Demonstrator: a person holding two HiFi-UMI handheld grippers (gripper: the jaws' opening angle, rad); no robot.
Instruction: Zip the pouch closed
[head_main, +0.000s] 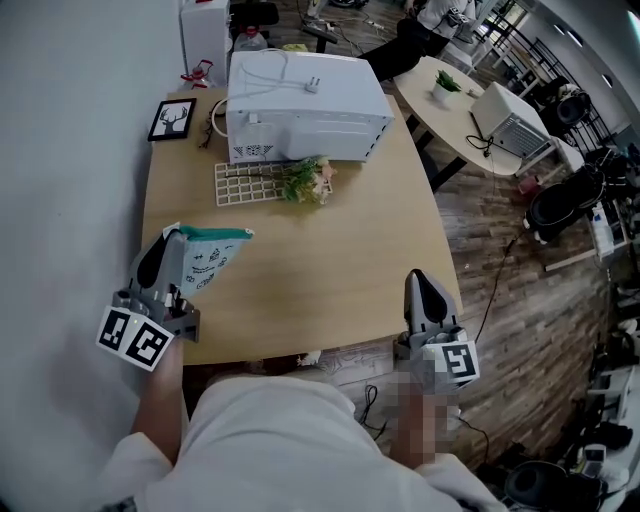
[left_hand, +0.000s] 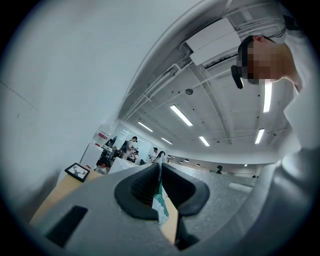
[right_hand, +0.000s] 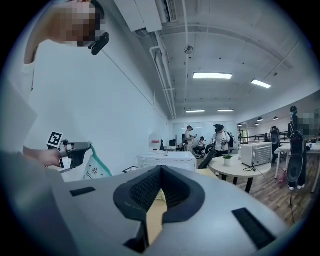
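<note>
My left gripper (head_main: 172, 238) is shut on a corner of the pouch (head_main: 212, 258), a white pouch with a teal edge and dark print, and holds it above the left side of the wooden table (head_main: 330, 270). In the left gripper view the pouch's edge (left_hand: 161, 202) sits pinched between the dark pads. My right gripper (head_main: 415, 278) hovers over the table's near right corner, shut with nothing in it. The right gripper view shows its closed pads (right_hand: 150, 190), and the left gripper (right_hand: 75, 150) with the hanging pouch (right_hand: 95, 169) off to the left.
A white oven (head_main: 305, 105) stands at the table's far end, with a white grid rack (head_main: 250, 183) and a small plant sprig (head_main: 308, 180) in front of it. A framed deer picture (head_main: 172, 118) lies far left. A wall runs along the left; a round table (head_main: 470, 110) stands right.
</note>
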